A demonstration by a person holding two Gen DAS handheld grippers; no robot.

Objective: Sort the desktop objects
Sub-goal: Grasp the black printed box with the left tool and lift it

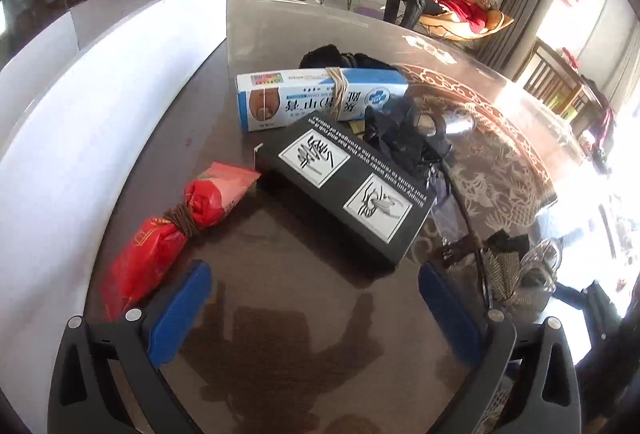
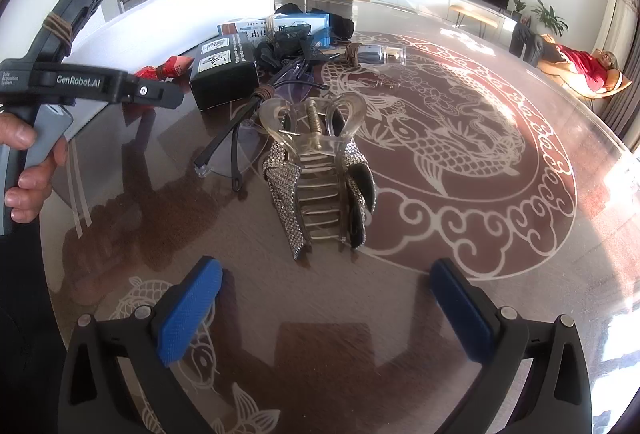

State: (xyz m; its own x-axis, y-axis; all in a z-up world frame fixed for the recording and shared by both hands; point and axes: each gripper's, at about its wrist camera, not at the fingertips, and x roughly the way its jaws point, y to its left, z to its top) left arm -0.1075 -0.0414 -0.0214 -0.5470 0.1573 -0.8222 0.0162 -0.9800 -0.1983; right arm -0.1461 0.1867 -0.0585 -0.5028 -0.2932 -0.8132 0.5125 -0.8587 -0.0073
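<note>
- The left gripper [image 1: 316, 298] sits at the bottom of the left wrist view, its blue pads spread wide with only bare tabletop between them; it holds nothing.
- Just above that gap, in the middle of the frame, a black box [image 1: 344, 185] with white instruction panels lies flat on the dark glossy table [image 1: 280, 334].
- A red packet [image 1: 176, 226], cinched at its waist with brown cord, lies at the lower left, touching or nearly touching the left pad.
- Behind the black box, a blue and white carton [image 1: 320, 97] wrapped with a rubber band lies across the upper middle, one corner under the black box.
- A crumpled black plastic item [image 1: 408, 133] rests to the right of the boxes; what it is cannot be made out.
- A white board [image 1: 100, 93] curves along the left side of the frame.
- In the right wrist view the right gripper [image 2: 326, 302] hovers at the bottom with its pads wide apart and empty.
- A rhinestone hair claw [image 2: 320, 181] stands in the middle of the frame, just above the open pads and not touching them.
- Dark-framed glasses [image 2: 248, 137] lie just left of the hair claw.
- A small clear bottle [image 2: 380, 54] lies in the upper middle, past the glasses.
- The person's left hand [image 2: 28, 169] grips the other tool's handle at the left edge.
</note>
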